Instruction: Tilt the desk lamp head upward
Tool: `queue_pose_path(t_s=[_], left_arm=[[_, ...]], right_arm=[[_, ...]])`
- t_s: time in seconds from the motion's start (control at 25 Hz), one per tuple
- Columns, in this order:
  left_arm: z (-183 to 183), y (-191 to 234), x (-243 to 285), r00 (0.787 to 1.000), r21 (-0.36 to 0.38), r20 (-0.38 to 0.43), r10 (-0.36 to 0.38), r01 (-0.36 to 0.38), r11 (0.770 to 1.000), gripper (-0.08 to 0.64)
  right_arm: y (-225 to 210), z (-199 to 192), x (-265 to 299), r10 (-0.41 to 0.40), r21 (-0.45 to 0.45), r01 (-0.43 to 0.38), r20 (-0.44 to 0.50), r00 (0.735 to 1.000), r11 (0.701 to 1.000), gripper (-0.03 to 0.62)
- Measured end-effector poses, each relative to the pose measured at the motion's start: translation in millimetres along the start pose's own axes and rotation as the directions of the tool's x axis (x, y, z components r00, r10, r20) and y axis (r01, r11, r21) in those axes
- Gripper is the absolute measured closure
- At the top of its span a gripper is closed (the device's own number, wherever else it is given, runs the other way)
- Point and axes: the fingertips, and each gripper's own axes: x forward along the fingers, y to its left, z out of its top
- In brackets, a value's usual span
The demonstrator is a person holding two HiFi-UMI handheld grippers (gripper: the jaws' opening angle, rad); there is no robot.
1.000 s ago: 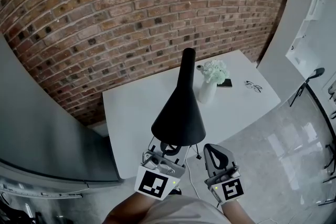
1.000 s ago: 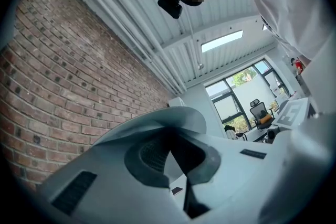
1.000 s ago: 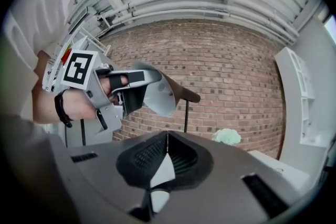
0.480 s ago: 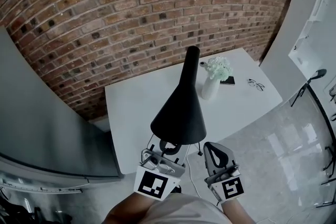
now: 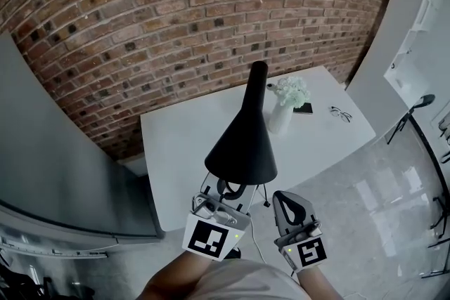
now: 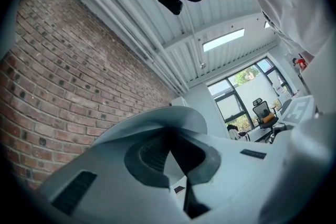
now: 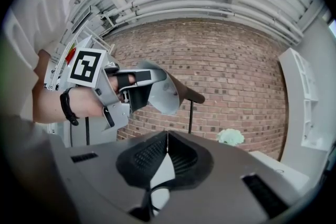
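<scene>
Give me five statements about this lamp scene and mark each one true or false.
1. The left gripper clamps the shade at its rim. True.
2. A vase of white flowers stands on the table. True.
3. The right gripper holds the vase. False: its jaws are together, on nothing.
4. The glasses rest on the shade. False: they lie on the table.
5. The wall behind the table is brick. True.

Matt black lamp head, rough brick wall
</scene>
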Motion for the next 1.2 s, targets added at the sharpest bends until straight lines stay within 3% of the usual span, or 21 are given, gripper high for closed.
queue_pose_path(t_s=[0.36,0.6,1.2], left_arm=[[1,-1,-1,1.000,0.005,-0.008,0.003,-0.003,1.000,0.554],[2,0,1,1.000,-0.031,0.011,0.023,-0.023,0.999,0.554],[0,-3,-3,1.000,-0.032,0.024,-0.012,0.013,0.999,0.554]], right_arm=[[0,4,-11,-0.008,-0.013,0.008,-0.010,1.000,1.000,0.575],[8,0,-10,0.018,0.007,-0.018,-0.006,1.000,1.000,0.575],[4,7,12,0.030,0.001,-0.030,0.021,0.999,1.000,0.575]])
